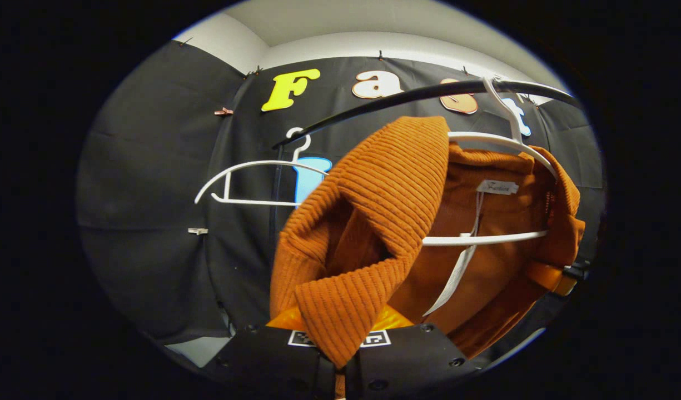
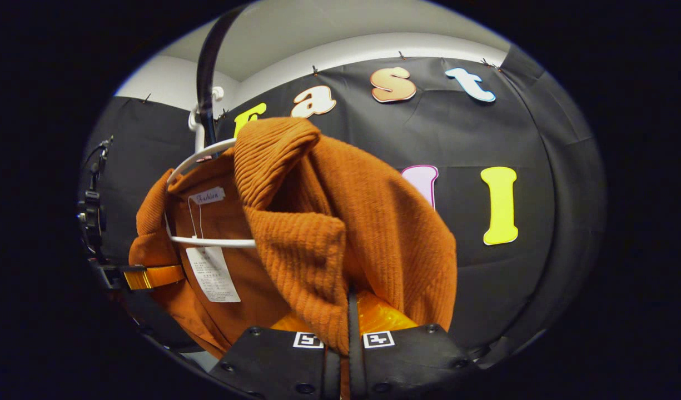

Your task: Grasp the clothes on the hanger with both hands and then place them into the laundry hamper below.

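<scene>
Item: orange ribbed knit garment [image 1: 384, 183], hung on a white hanger [image 1: 501, 141] from a dark rail [image 1: 418, 94]. Status of task: grasp stage appears complete on both sides; removal from the hanger and delivery to the hamper are still to do, judging by the garment still draped over the hanger's shoulder bar and lower bar. The laundry hamper cannot be located from these views. Left tool [image 1: 338, 355]: closed on a fold of the knit, the cloth pinched between both fingers at the near bottom of the left gripper view and rising from there up and right toward the hanger. Right tool [image 2: 348, 355]: likewise closed on the garment, a ribbed fold running down into the narrow slit between its fingers in the right gripper view. Position of item relative to tools: directly above and just beyond each tool, bunched near the fingers, the collar and sewn label [image 2: 207, 195] farther off, a paper tag [image 2: 212, 275] dangling below the label. Accessory noted: a second, bare white hanger [image 1: 245, 180] on the same rail, to the left and farther back in the left gripper view. Remaining work, by estimate: lift or slide the shoulders clear of the hanger, then lower the garment.
</scene>
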A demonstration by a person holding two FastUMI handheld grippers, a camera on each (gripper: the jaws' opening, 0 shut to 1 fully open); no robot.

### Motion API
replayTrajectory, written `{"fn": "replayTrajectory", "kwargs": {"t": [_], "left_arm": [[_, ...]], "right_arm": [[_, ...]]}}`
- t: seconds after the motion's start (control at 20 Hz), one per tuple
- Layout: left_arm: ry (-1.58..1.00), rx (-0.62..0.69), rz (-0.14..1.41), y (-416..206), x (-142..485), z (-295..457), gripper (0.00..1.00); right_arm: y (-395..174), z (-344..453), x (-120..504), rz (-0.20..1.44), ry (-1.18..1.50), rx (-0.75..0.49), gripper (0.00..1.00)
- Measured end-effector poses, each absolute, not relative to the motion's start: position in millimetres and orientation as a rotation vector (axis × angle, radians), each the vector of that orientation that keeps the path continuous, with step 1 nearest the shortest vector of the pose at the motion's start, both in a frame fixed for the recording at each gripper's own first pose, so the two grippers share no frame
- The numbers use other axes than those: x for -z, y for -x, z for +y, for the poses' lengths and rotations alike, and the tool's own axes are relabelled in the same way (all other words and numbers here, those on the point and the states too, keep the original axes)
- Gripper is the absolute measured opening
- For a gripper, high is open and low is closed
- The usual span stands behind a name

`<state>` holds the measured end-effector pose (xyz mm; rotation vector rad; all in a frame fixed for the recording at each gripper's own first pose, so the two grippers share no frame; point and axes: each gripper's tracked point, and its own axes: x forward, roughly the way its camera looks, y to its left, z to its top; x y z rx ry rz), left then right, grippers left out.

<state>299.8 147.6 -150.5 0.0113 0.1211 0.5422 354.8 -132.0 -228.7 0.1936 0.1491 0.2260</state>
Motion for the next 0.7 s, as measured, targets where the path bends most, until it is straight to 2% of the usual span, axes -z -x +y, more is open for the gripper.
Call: {"fn": "replayTrajectory", "kwargs": {"t": [0.25, 0.5, 0.7], "left_arm": [[-0.039, -0.627, 0.089, -256, 114, 164, 0.13], [-0.129, -0.671, -0.017, -239, 57, 179, 0.12], [-0.19, -0.654, -0.081, -246, 24, 181, 0.12]], "right_arm": [[-357, -185, 198, 0.092, -0.267, -0.131, 0.15], [-356, -208, 170, 0.04, -0.298, -0.116, 0.15], [-349, -216, 156, 0.016, -0.293, -0.129, 0.15]]}}
